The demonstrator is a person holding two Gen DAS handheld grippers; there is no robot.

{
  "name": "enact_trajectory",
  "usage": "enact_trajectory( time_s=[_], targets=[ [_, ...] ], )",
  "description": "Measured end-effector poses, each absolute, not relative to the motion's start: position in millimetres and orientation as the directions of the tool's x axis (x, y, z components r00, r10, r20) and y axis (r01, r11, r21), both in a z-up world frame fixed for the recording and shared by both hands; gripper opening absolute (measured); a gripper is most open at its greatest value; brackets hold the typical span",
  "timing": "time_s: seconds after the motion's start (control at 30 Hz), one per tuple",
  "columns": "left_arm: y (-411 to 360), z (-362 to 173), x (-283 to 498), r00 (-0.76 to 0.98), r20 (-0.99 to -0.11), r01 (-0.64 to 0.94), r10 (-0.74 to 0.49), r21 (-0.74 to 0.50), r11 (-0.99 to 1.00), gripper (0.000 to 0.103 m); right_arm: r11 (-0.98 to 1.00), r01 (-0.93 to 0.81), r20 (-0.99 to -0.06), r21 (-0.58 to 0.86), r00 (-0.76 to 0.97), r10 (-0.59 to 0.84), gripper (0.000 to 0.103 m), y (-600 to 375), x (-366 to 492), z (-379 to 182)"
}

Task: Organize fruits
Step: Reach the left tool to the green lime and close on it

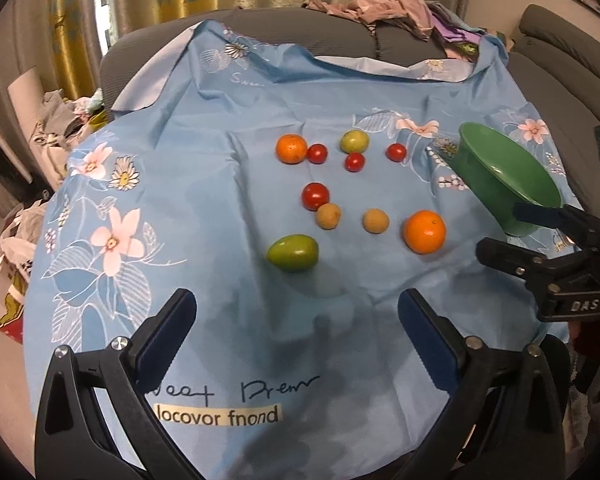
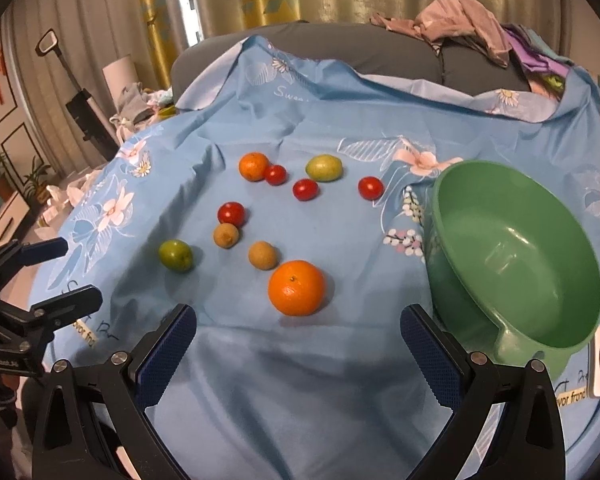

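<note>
Your right gripper (image 2: 298,344) has its jaws apart and empty, and the big orange (image 2: 297,288) lies straight ahead at 12 o'clock, just beyond the tips, nearer this hand than the left. The bowl (image 2: 518,258) sits at 2 o'clock, empty, tilted toward you on the table. Your left gripper (image 1: 296,328) is also spread wide, holding nothing, with the green fruit (image 1: 293,252) at 12 o'clock (its long axis runs crosswise). Tomatoes, two brown fruits and a second orange (image 2: 253,166) lie farther back on the cloth (image 2: 300,400); nothing blocks the approach.
</note>
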State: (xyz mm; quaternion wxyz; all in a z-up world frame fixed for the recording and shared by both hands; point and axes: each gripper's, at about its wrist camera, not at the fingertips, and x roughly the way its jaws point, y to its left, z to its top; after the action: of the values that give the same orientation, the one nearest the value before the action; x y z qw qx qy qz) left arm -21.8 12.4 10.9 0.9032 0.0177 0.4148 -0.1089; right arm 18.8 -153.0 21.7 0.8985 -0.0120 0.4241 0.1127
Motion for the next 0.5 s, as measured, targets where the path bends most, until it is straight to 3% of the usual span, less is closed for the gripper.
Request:
enact_trajectory(
  time_s=[0.37,0.5],
  targets=[
    [12.7,0.1,-14.6,0.622,-0.74,0.284,-0.255,-0.09,0.954,0.087,0.962,-0.253,-0.763,0.098,0.602,0.236,0.101,-159.0,29.9,11.7],
    [14.9,-3.3,-9.4,0.619,-0.74,0.289,-0.263,-0.096,0.952,0.087,0.955,-0.269,-0.755,0.126,0.598,0.268,0.101,-164.8,32.5,10.4]
  ],
)
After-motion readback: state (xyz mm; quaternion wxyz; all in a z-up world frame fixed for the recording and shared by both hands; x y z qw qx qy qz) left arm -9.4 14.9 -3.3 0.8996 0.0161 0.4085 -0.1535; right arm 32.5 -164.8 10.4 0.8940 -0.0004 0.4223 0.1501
